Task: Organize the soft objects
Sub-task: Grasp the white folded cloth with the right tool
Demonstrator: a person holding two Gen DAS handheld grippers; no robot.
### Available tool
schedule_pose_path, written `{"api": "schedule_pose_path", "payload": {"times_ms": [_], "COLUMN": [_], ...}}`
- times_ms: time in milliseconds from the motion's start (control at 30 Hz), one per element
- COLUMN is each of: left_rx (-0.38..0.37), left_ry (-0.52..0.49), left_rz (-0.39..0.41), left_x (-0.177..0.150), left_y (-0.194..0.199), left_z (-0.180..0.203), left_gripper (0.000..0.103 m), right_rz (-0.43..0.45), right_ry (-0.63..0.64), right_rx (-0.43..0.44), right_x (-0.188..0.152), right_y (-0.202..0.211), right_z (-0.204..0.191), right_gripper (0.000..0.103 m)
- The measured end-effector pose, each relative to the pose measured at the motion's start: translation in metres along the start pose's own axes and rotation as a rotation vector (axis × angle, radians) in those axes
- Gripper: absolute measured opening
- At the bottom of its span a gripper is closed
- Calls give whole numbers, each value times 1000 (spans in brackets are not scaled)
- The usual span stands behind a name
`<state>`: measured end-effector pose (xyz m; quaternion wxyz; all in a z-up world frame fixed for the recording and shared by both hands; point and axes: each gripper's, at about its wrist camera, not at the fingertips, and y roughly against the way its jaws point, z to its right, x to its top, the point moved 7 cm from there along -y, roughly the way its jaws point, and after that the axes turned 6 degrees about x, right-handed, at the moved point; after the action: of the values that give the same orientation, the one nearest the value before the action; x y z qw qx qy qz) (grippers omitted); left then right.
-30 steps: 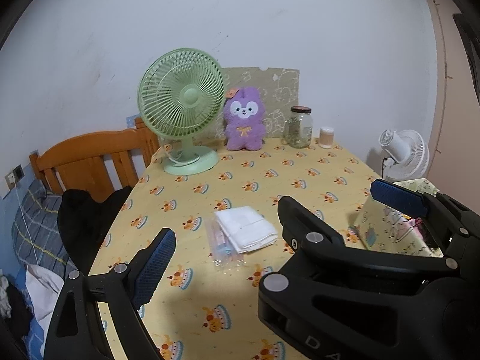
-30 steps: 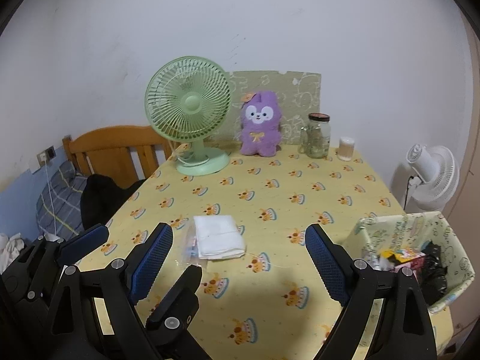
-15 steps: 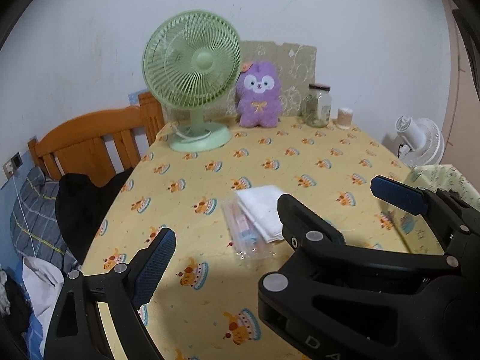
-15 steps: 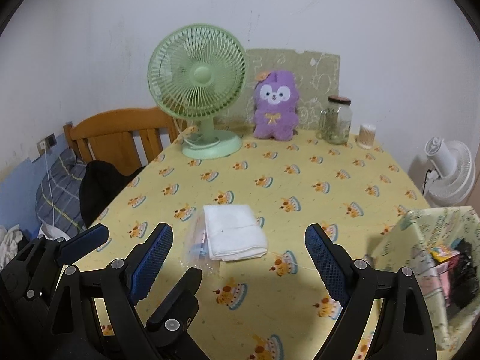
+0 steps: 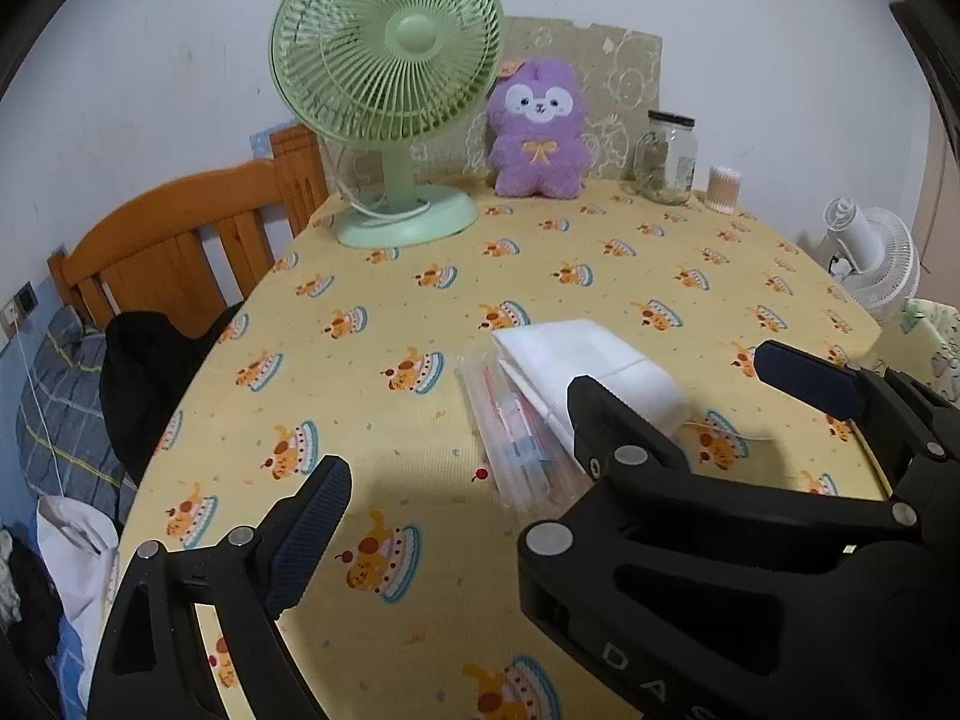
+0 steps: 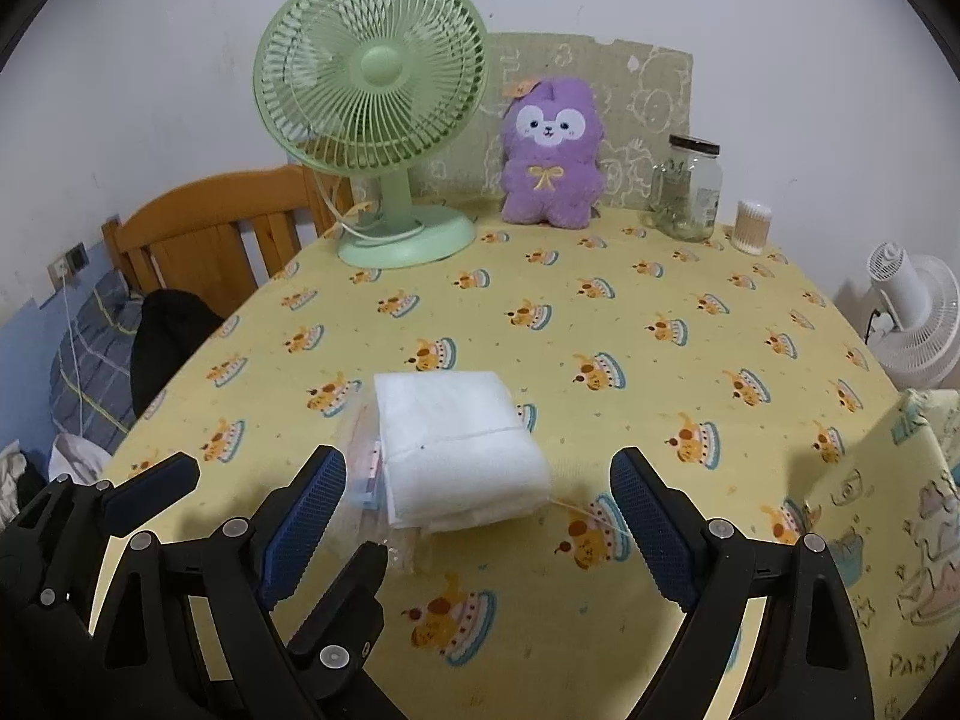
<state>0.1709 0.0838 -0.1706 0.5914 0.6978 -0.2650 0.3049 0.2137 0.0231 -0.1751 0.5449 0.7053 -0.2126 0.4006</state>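
Note:
A folded white cloth [image 6: 456,444] lies on the yellow patterned tablecloth [image 6: 660,312], partly over a clear plastic bag [image 5: 516,438] with small items inside. The cloth also shows in the left wrist view [image 5: 594,360]. My right gripper [image 6: 474,531] is open and empty, its fingers on either side of the cloth's near edge, just short of it. My left gripper [image 5: 558,456] is open and empty, low over the table near the bag; its left finger [image 5: 306,528] is bare. A purple plush toy [image 6: 552,156] sits upright at the table's far edge.
A green desk fan [image 6: 372,114], a glass jar [image 6: 687,189] and a small cotton-swab pot [image 6: 753,227] stand at the back. A printed fabric bin [image 6: 900,540] is at the right. A wooden chair [image 6: 210,234] and a white floor fan [image 6: 918,318] flank the table.
Both grippers have moved forward and down toward the cloth and bag, which now look larger and closer. Both stay open.

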Motion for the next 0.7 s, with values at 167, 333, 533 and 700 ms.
{"api": "schedule_pose_path", "payload": {"times_ms": [167, 333, 533, 700], "left_rx": [17, 11, 6, 29], "left_ry": [-12, -14, -27, -38], "left_rz": [-41, -85, -134, -124], "left_x": [-2, -7, -12, -12], "left_y": [-16, -24, -32, -30], "left_z": [1, 2, 7, 9], "left_gripper": [93, 93, 93, 93], "right_rz": [-45, -103, -169, -177], "right_ry": [-2, -9, -19, -15], "right_rx": [18, 22, 32, 18], "right_x": [-3, -9, -19, -20], "right_y": [-20, -33, -40, -40], "right_z": [3, 6, 9, 13], "right_gripper": [91, 79, 59, 41]}}
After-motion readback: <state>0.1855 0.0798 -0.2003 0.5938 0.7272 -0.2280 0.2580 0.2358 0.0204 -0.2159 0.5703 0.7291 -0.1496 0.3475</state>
